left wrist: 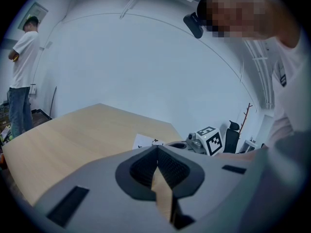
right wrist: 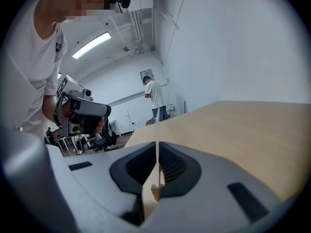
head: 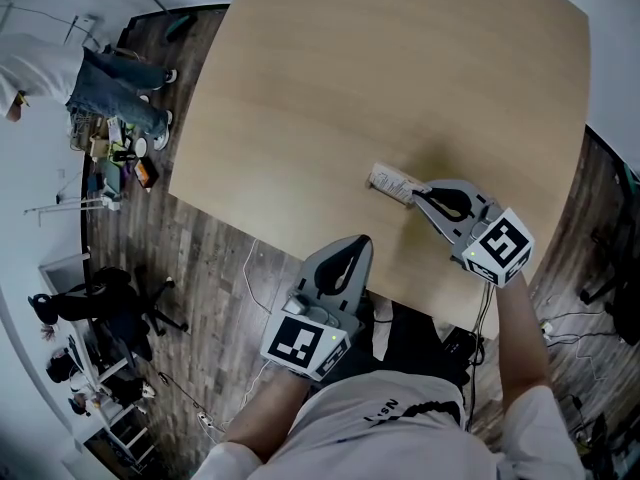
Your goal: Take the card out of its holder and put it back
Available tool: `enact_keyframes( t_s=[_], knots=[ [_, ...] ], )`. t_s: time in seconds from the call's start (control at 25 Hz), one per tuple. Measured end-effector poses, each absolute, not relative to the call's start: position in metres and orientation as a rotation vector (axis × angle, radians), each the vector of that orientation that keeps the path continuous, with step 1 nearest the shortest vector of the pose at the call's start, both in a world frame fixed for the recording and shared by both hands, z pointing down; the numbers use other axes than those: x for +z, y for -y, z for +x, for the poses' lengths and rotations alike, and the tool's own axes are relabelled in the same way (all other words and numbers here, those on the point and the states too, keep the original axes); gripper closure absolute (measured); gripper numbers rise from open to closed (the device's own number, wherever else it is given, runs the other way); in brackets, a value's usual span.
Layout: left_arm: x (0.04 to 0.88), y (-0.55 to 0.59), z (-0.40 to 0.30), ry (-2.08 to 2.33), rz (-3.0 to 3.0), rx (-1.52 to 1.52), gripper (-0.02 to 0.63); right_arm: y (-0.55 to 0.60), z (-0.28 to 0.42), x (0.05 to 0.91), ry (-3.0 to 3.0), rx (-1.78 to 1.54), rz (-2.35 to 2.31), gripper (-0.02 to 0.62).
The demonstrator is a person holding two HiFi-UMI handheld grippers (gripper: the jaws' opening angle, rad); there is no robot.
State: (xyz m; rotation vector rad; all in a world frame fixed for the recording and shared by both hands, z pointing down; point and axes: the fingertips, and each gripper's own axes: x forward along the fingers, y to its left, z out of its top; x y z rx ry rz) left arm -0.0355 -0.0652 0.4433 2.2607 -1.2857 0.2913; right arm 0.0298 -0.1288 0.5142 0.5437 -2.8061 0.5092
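A thin white card (head: 392,179) sits near the table's right front part. My right gripper (head: 418,195) is at its near end. In the right gripper view the card (right wrist: 157,130) stands edge-on between the jaws, with my right gripper (right wrist: 157,152) shut on it. A small wooden holder (right wrist: 155,193) sits at the card's lower end, between the jaws. My left gripper (head: 357,241) hangs over the table's front edge, apart from the card. Its jaws are shut with nothing in them, as the left gripper (left wrist: 156,148) view shows. That view also has the white card (left wrist: 145,141) and the right gripper's marker cube (left wrist: 210,140).
The light wooden table (head: 330,88) spreads away from me. At the far left a standing person (head: 90,73) is beside floor clutter and a black office chair (head: 115,303). Cables lie on the dark wooden floor (head: 215,268).
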Motion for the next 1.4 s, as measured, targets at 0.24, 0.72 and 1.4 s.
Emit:
enact_keyframes(
  t_s=[0.24,0.72,1.4],
  knots=[
    [0.444,0.066,-0.033,1.284,2.264,0.291,0.594,0.125,0.029,0.526,2.772,0.490,0.544,0.569],
    [0.448,0.062,-0.035,1.256,2.275,0.278,0.594,0.115,0.028,0.548,2.686,0.484,0.536,0.566],
    [0.394,0.025,-0.036,1.155,2.441,0.222,0.594,0.062,0.035,0.445,2.654,0.465,0.978,0.568]
  ],
)
